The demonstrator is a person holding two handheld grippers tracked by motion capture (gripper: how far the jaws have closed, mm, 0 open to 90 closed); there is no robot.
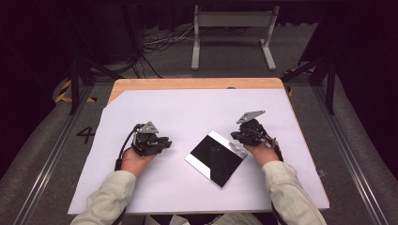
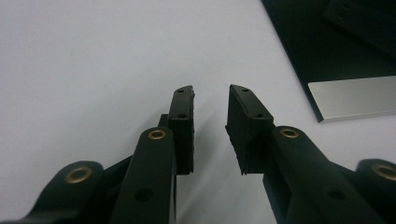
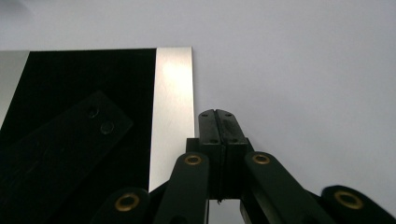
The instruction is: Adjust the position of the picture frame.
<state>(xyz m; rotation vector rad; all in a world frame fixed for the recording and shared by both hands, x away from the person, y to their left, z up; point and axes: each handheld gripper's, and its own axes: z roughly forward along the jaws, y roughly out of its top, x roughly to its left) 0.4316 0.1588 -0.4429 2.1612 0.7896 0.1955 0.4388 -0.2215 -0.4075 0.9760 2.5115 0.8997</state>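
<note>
A square mirror-like metal plate (image 1: 216,157) lies flat on the white sheet (image 1: 187,117), turned like a diamond, between the two hands. It reflects mostly black with a bright strip along one edge. My left gripper (image 1: 165,143) rests on the sheet to the plate's left, jaws open with nothing between them (image 2: 211,98); the plate's corner (image 2: 345,98) lies off to its right. My right gripper (image 1: 234,136) sits at the plate's right corner, jaws shut together (image 3: 216,114) just beside the plate's bright edge (image 3: 173,112), holding nothing.
The white sheet covers most of a wooden table (image 1: 187,83). A white metal stand (image 1: 232,33) and cables (image 1: 159,42) sit on the floor beyond the table. Dark rails (image 1: 51,154) run along both sides.
</note>
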